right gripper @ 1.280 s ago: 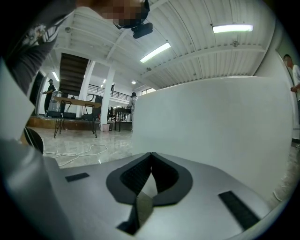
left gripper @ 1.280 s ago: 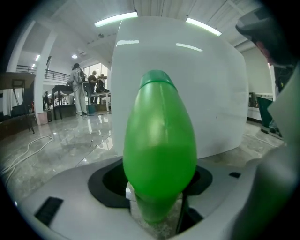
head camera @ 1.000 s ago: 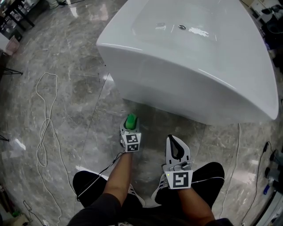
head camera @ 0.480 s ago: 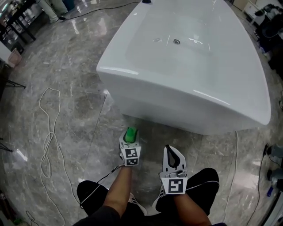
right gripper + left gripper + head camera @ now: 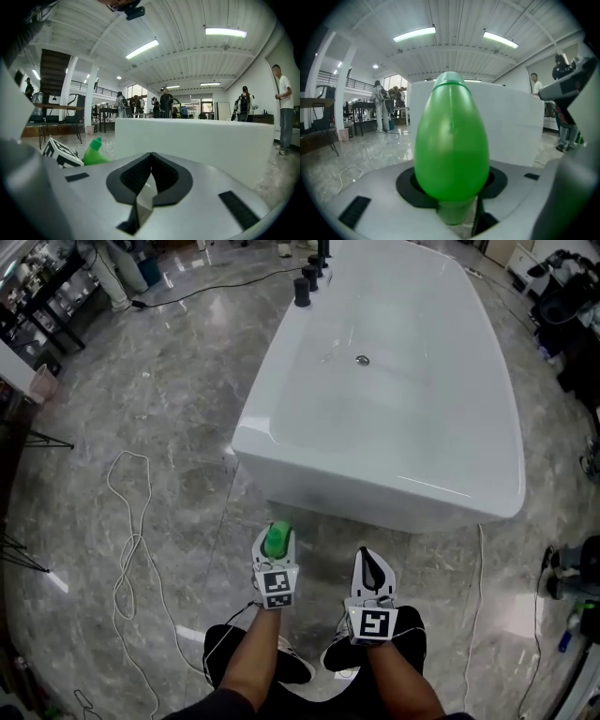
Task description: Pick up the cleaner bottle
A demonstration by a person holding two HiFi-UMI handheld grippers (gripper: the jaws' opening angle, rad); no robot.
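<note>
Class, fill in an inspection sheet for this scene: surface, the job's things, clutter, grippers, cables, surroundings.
Surface: glossy grey marble-look floor.
Job's things: green cleaner bottle, held in front of the white bathtub.
Clutter: nothing seen by the tub.
Grippers: left gripper shut on the bottle; right gripper shut, empty.
Cables: white cable looped on the floor at left; black cable beyond.
Surroundings: black taps at the tub's far end; people by tables.

Green cleaner bottle (image 5: pixel 451 140) gripped aloft in left gripper (image 5: pixel 275 542).
</note>
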